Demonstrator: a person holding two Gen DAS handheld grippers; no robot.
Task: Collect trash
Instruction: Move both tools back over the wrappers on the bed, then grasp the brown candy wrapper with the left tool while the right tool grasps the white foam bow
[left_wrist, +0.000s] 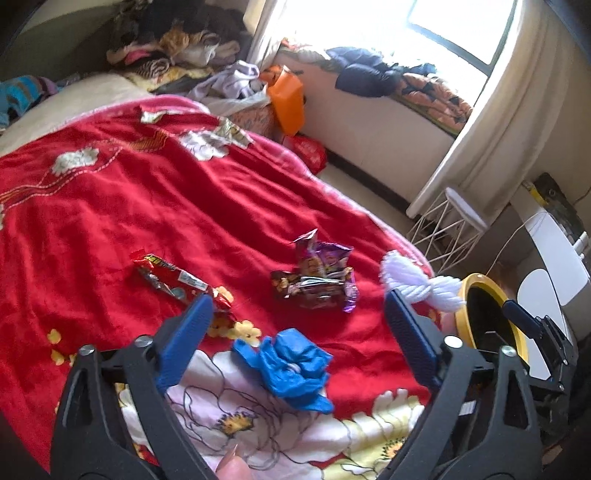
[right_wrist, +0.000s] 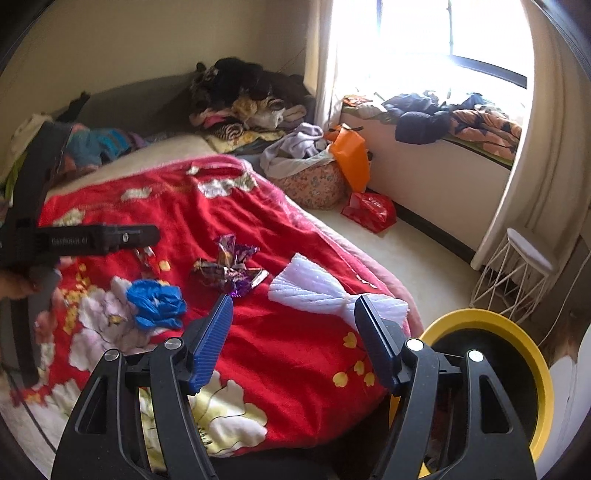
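Trash lies on a red flowered blanket (left_wrist: 110, 206). A crumpled blue plastic bag (left_wrist: 291, 367) lies just ahead of my open, empty left gripper (left_wrist: 297, 310). Purple snack wrappers (left_wrist: 317, 275) lie beyond it, a red candy wrapper (left_wrist: 173, 282) to the left, white foam packing (left_wrist: 421, 282) at the bed's right edge. In the right wrist view my right gripper (right_wrist: 293, 314) is open and empty over the blanket, with the white foam (right_wrist: 325, 293) just past its right finger, the purple wrappers (right_wrist: 231, 269) ahead and the blue bag (right_wrist: 157, 302) to the left. A yellow-rimmed black bin (right_wrist: 491, 354) stands beside the bed at right.
Piled clothes (right_wrist: 243, 99) sit at the bed's head. A floral basket (right_wrist: 314, 181), an orange bag (right_wrist: 351, 155) and a red bag (right_wrist: 369, 210) are on the floor by the window bench. A white wire stool (right_wrist: 513, 273) stands near the curtain. The left gripper's body (right_wrist: 74, 240) crosses the left side.
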